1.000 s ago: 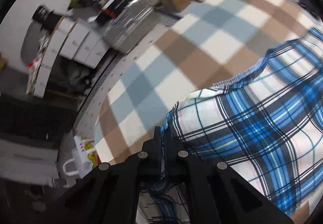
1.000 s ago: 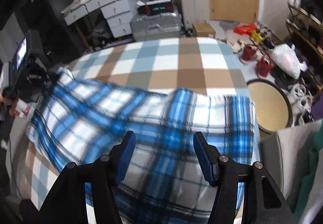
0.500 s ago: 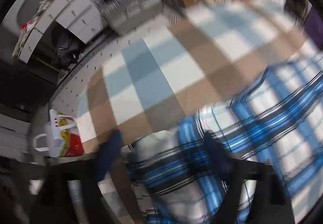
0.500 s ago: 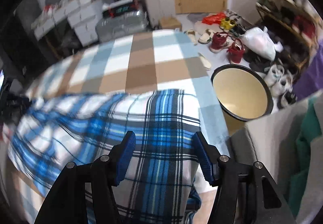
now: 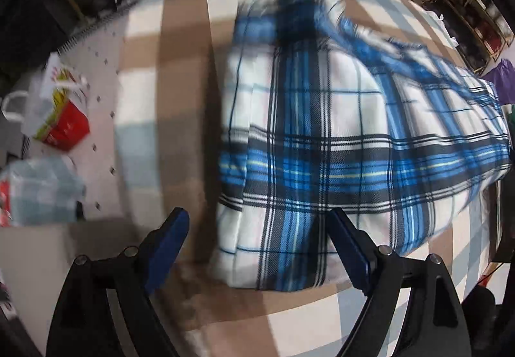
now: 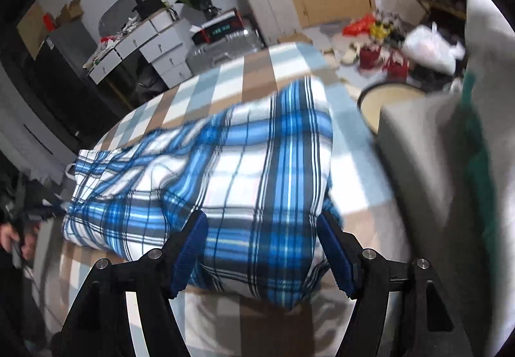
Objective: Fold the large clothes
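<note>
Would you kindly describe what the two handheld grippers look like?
Both match: the left gripper and right gripper each have two angular black plastic arms joined with silver bolts, tipped by blue ribbed pads. No cables, markings or sleeves are visible.

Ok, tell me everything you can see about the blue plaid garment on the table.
The blue plaid garment looks like soft woven cloth, white with blue, black and thin pale stripes. It lies folded in layers on the checked tablecloth, its stacked edges visible at one side, the far end rumpled and blurred. Both the left gripper and the right gripper frame its near edge without pinching it.
</note>
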{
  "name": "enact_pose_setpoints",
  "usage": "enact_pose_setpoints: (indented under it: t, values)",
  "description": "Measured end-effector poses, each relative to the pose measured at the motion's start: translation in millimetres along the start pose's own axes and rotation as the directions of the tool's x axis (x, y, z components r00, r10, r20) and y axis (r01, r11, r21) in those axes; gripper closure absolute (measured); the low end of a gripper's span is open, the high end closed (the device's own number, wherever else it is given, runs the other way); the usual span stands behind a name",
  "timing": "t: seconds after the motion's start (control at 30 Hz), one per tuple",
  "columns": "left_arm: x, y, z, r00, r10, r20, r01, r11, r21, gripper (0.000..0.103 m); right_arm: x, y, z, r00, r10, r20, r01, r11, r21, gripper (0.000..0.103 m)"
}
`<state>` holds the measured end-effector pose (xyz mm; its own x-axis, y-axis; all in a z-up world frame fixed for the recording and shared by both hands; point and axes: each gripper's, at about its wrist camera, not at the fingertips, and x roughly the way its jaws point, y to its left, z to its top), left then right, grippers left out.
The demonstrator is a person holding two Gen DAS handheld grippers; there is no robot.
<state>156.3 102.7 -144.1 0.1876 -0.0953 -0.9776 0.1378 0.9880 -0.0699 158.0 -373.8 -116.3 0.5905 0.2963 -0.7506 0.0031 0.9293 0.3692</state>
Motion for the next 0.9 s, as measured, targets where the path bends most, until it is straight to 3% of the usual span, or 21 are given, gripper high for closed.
enact_pose_setpoints:
  t: [0.07,0.1,0.13,0.17,0.2,0.23,0.27,0.3,0.37,0.47,0.6,0.67,0.73,0.83,0.9]
  values:
    - [12.5,-5.1,0.4,1.000,-0.006,-0.017,0.006,1.000,-0.011,0.018,8.5,-0.4,-0.8,1.000,0.012,-0.027,-0.012,1.000,0.012,0.036]
    - [16.4,-6.8,1.5,1.000,-0.004,-0.019,0.004,1.000,-0.013,0.019,12.2,0.1,-0.5,0.999,0.028,-0.036,-0.027,1.000,0.012,0.068]
    - [19.3,-7.8,3.1,1.000,-0.009,-0.011,0.008,1.000,-0.023,0.022,15.9,0.6,1.2,0.998,0.046,-0.049,-0.046,0.999,0.012,0.087]
    - [18.4,-7.9,3.4,1.000,-0.003,-0.003,0.003,1.000,-0.028,0.025,17.7,0.5,2.8,0.997,0.049,-0.056,-0.048,0.999,0.021,0.087]
    - [15.9,-11.5,6.0,1.000,0.021,0.012,-0.021,1.000,-0.014,0.047,18.0,1.1,5.2,0.997,0.055,-0.057,-0.054,0.998,0.022,0.091]
    - [11.3,-11.4,6.7,1.000,0.009,0.020,-0.009,1.000,-0.008,0.062,15.5,3.8,9.2,0.997,0.052,-0.051,-0.051,0.999,0.009,0.095]
    - [8.4,-11.5,9.2,0.998,-0.063,0.003,0.063,0.998,-0.025,0.098,13.9,6.7,12.8,0.998,0.045,-0.048,-0.045,0.999,-0.004,0.096]
    - [6.7,-11.6,10.4,0.998,-0.069,-0.002,0.069,0.997,-0.041,0.100,11.1,11.5,16.2,0.998,0.030,-0.048,-0.031,0.999,-0.031,0.097]
    - [3.1,-10.3,14.2,1.000,-0.015,-0.002,0.015,0.998,-0.067,0.100,5.7,21.3,26.1,0.998,-0.030,-0.052,0.025,0.995,-0.095,0.098]
    - [-4.2,-2.4,14.9,1.000,-0.015,0.020,0.018,0.992,-0.127,0.100,1.7,24.9,36.4,0.991,-0.100,-0.085,0.086,0.984,-0.158,0.098]
    - [-1.0,12.5,0.2,1.000,-0.028,0.002,0.027,0.976,-0.216,0.102,16.7,18.1,40.8,0.961,-0.235,-0.149,0.197,0.953,-0.229,0.099]
    - [4.4,6.3,-9.7,1.000,-0.027,0.000,0.027,0.972,-0.235,0.102,27.8,4.3,41.6,0.943,-0.265,-0.199,0.227,0.954,-0.194,0.098]
    - [1.1,1.2,-18.6,1.000,-0.006,0.004,0.007,0.969,-0.247,0.103,38.9,-8.1,41.2,0.939,-0.232,-0.256,0.211,0.972,-0.106,0.098]
    - [-22.6,-4.5,-29.0,0.998,0.020,0.067,-0.002,0.965,-0.261,0.103,35.9,6.5,37.5,0.947,-0.256,-0.193,0.221,0.957,-0.186,0.096]
    - [-50.6,-13.4,-32.4,0.991,0.038,0.125,-0.004,0.965,-0.264,0.103,28.7,14.5,34.0,0.947,-0.282,-0.155,0.244,0.944,-0.224,0.088]
